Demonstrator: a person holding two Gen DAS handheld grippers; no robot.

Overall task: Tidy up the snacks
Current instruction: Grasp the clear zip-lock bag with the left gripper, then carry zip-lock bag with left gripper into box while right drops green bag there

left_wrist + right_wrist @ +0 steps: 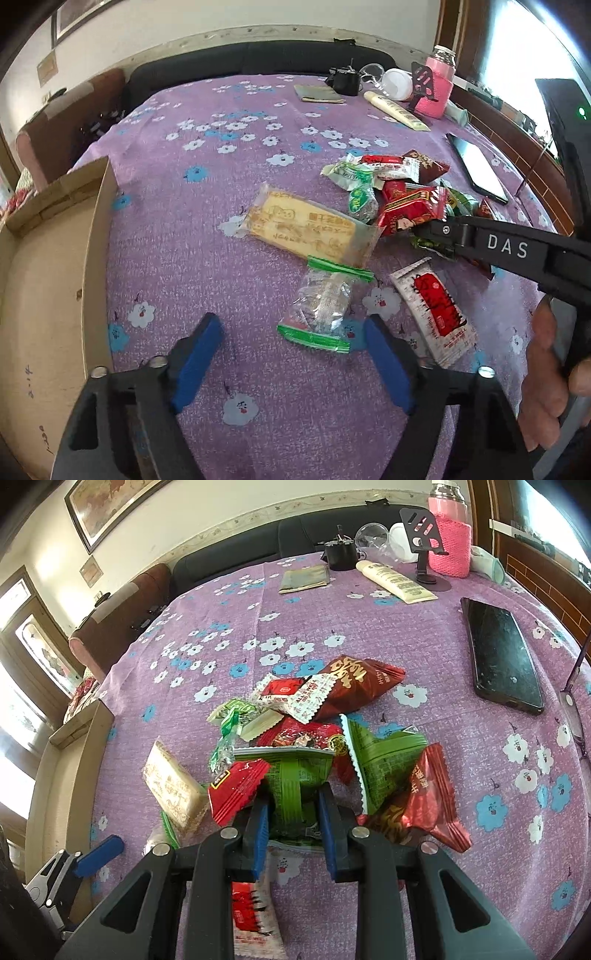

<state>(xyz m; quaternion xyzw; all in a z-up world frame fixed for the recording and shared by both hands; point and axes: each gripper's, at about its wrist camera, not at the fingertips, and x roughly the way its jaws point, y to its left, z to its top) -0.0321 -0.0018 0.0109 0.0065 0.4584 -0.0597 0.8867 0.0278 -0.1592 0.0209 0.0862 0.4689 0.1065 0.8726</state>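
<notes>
My left gripper (291, 322) is open just above the purple flowered tablecloth (221, 177). A clear packet with green ends (325, 310) lies at its fingertips, and the blue pads (199, 362) do not touch it. A yellow cracker packet (306, 225) and a white-and-red packet (436, 306) lie beside it. My right gripper (293, 799) is shut on a green packet (291, 771) at the near edge of the snack pile (314, 709). It also shows in the left wrist view as a black gripper marked DAS (443, 229). An open cardboard box (55, 277) stands at the left.
A black phone (502, 657) and glasses (572, 709) lie at the right. At the far edge are a pink-sleeved bottle (450, 542), a cream tube (395, 581), a phone stand (424, 535) and a flat grey pouch (304, 578). A dark sofa (258, 546) is behind.
</notes>
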